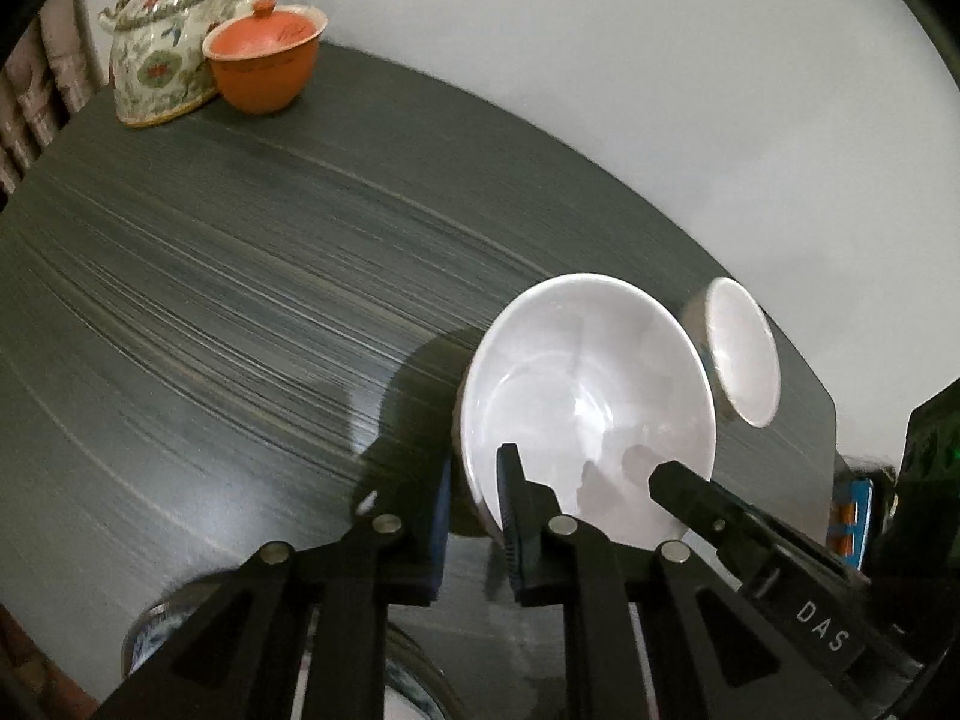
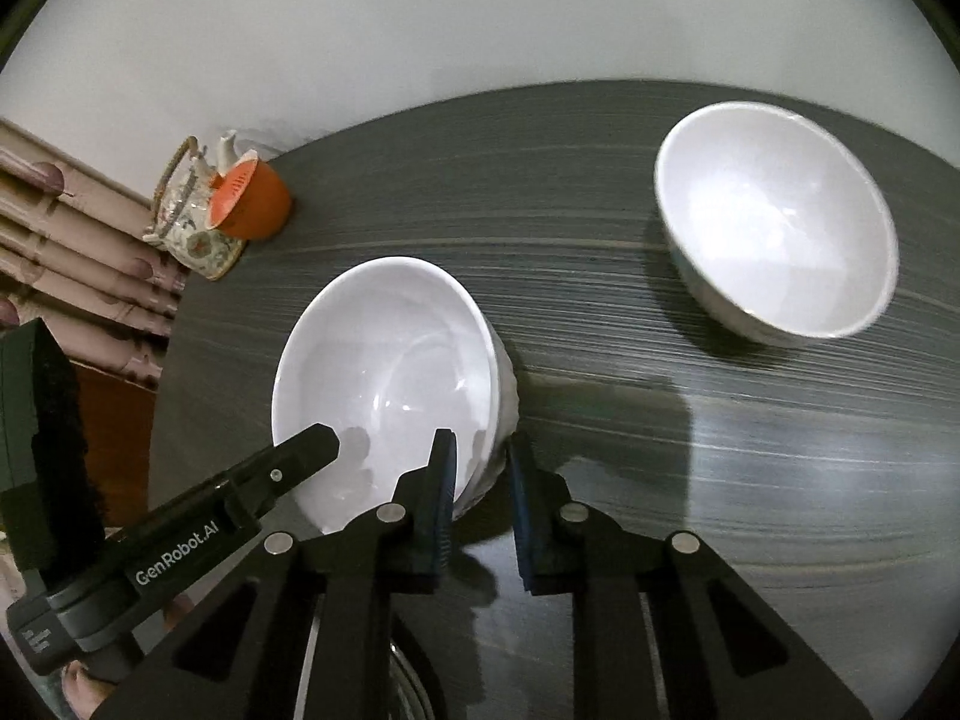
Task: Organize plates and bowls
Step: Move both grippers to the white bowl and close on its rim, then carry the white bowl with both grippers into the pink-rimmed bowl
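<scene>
White bowl (image 1: 588,396) sits low and right of centre in my left view, low centre-left (image 2: 390,384) in my right view, on the dark streaked counter (image 1: 240,300). Both of my tongs are clamped on its near rim. Left tongs (image 1: 474,516) have one pad outside the wall and one inside, pinched on the bowl's left edge. Right tongs (image 2: 480,498) do the same on its right edge (image 2: 480,498), wall between the blue pads. Each view also catches the other tool's black finger poking in over the bowl.

Second white bowl (image 2: 774,228) is upper right in the right view, well apart from the first; in the left view it is squashed at the right edge (image 1: 741,354), shape hard to read.

Floral teapot (image 1: 162,48) and orange lidded cup (image 1: 264,54) touch at upper left; small and tilted by the lens in the right view.

Bottom of both frames: patterned dishware (image 1: 150,642) mostly hidden under the tongs, can't tell whether plate or bowl. A blue object at the right edge of the left view is cut off and unclear. Counter texture smeared.
</scene>
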